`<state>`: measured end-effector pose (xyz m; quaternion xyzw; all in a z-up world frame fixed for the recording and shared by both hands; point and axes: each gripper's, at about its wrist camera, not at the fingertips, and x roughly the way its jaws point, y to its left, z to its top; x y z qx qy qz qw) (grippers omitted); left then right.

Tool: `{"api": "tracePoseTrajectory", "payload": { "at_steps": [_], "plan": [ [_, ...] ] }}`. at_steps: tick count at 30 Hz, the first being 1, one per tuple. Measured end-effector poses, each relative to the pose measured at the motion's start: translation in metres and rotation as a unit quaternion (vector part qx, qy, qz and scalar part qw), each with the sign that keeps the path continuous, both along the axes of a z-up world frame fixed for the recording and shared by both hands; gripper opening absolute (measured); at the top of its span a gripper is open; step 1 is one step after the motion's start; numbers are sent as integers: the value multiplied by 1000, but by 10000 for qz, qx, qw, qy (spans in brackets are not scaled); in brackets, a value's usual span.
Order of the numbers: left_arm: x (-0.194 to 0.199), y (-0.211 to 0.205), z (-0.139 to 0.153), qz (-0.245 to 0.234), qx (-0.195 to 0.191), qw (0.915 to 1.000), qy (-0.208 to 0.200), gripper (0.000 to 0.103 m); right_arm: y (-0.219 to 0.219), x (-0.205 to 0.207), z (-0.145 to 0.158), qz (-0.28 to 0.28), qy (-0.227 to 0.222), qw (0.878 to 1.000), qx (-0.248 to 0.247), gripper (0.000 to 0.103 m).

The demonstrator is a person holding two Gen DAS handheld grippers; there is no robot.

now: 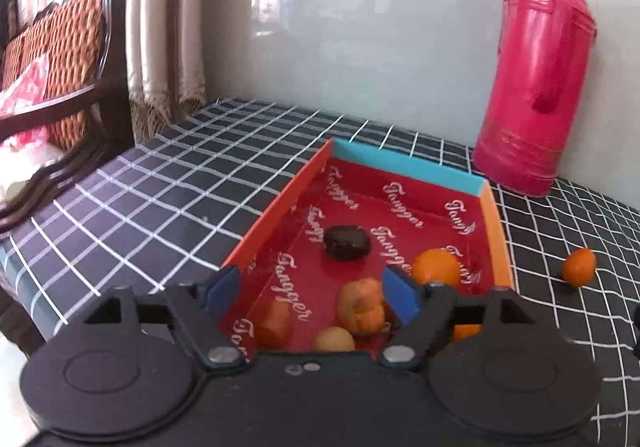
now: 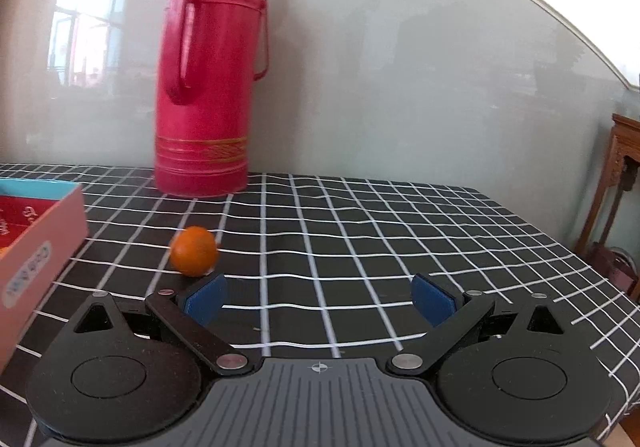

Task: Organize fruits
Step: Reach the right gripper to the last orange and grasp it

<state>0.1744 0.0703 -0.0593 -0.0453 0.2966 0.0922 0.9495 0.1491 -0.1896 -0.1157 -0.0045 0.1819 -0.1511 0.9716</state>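
Observation:
A red box lid [image 1: 404, 171] used as a tray lies on the checked tablecloth and holds several fruits: a dark brown one [image 1: 346, 242], an orange [image 1: 436, 267], a lumpy orange fruit [image 1: 360, 305] and a small yellow one [image 1: 333, 339]. My left gripper [image 1: 310, 297] is open and empty, hovering over the tray's near end. One small orange [image 2: 195, 251] lies loose on the cloth right of the tray; it also shows in the left wrist view [image 1: 579, 267]. My right gripper [image 2: 318, 301] is open and empty, its left fingertip just right of and near that orange.
A tall red thermos [image 2: 208, 87] stands at the back against the glossy wall, behind the loose orange. The tray's pink outer wall [image 2: 36, 259] is at the left of the right wrist view. A chair with a patterned cushion [image 1: 60, 59] stands left of the table.

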Motion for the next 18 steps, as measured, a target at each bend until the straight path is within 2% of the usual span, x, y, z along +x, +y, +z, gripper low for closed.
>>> {"api": "tracePoseTrajectory", "payload": {
  "at_steps": [3,5,9,13,18],
  "plan": [
    [-7,0,6,-38,-2,9999,-128,82,8,2,1,123,-14,9999,-25,98],
    [-10,2,11,56,127,9996,-228,89,11,4,1,180,3,9998,-26,98],
    [-21,9,21,138,310,9985,-418,92,17,9,-1,302,54,9995,23,98],
    [-30,25,21,442,506,9962,-546,96,20,16,-1,447,79,9989,110,98],
    [-30,47,12,839,595,9935,-482,96,28,29,0,702,121,9974,68,98]
  ]
}}
